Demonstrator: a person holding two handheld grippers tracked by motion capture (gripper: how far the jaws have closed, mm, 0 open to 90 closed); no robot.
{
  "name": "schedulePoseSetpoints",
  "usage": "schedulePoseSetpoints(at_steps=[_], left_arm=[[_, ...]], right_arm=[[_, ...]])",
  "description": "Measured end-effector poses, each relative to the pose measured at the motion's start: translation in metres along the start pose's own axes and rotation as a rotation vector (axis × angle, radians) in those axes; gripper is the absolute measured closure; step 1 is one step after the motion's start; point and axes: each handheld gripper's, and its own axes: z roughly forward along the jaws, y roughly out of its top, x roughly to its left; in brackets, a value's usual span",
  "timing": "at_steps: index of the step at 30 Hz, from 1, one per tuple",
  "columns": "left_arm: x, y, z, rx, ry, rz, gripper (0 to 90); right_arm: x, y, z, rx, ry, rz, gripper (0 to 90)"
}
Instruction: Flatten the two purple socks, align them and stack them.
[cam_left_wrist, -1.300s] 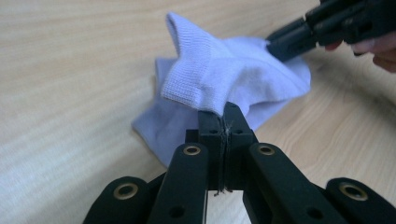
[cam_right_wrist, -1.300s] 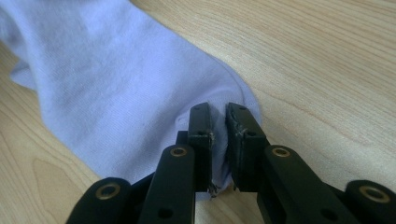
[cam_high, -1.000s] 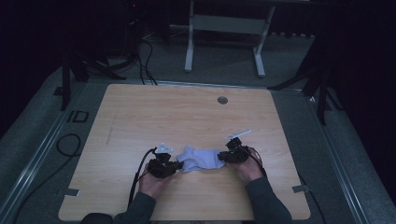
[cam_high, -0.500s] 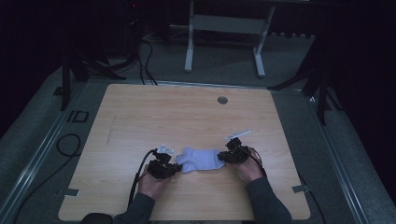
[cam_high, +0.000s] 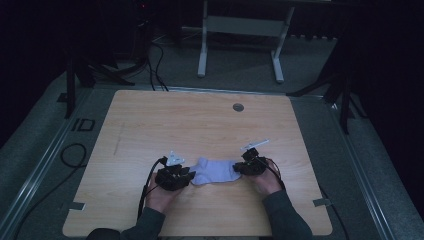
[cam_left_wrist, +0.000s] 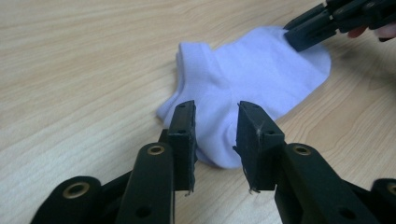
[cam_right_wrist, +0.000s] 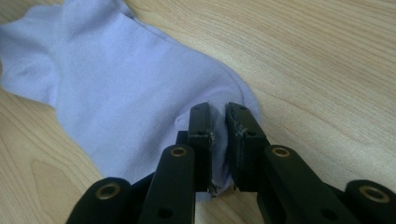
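Note:
A pale lavender ankle sock (cam_high: 215, 171) lies flat on the wooden table (cam_high: 200, 125), near its front edge, between both hands. My left gripper (cam_high: 187, 175) sits at the sock's left end. Its jaws have just been opening, and in the left gripper view (cam_left_wrist: 215, 135) the sock (cam_left_wrist: 243, 79) lies in the gap with neither pad pressing on it. My right gripper (cam_high: 242, 168) is at the sock's right end, shut on a pinch of fabric (cam_right_wrist: 217, 140) at the rim of the sock (cam_right_wrist: 116, 88). That right gripper (cam_left_wrist: 295, 37) also shows at the far end in the left gripper view.
A small round grommet (cam_high: 238, 107) sits in the tabletop toward the back. A cable (cam_high: 147, 185) trails from the left gripper off the front edge. Beyond the table stand a white metal frame (cam_high: 240, 30) and floor cables (cam_high: 150, 55).
The left gripper's jaws have parted and let go of the sock's left end, which now lies on the table. Both hands and the right gripper's hold stay as they were.

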Motion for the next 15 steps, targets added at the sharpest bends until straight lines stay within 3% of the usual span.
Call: schedulePoseSetpoints(at_steps=[3, 6, 7, 10, 13, 15], left_arm=[[-0.003, 0.000, 0.002, -0.014, -0.019, 0.021, 73.1], [-0.014, 0.002, 0.013, 0.003, -0.041, 0.095, 79.0], [-0.014, 0.002, 0.013, 0.003, -0.041, 0.095, 80.2], [-0.018, 0.002, 0.027, 0.027, -0.014, 0.148, 80.6], [-0.016, 0.001, 0.042, 0.048, 0.036, 0.172, 81.3], [-0.016, 0.000, 0.045, 0.052, 0.044, 0.173, 81.4]], right_arm=[[0.001, -0.001, 0.000, -0.003, -0.003, -0.002, 80.3], [0.001, -0.001, 0.000, -0.005, -0.004, -0.002, 80.3], [0.001, -0.001, 0.000, -0.005, -0.004, -0.002, 80.3], [0.001, -0.001, 0.000, -0.006, -0.005, -0.002, 80.3], [0.001, -0.001, 0.000, -0.009, -0.002, 0.004, 80.4], [0.001, -0.001, 0.000, -0.010, -0.002, 0.004, 80.4]])
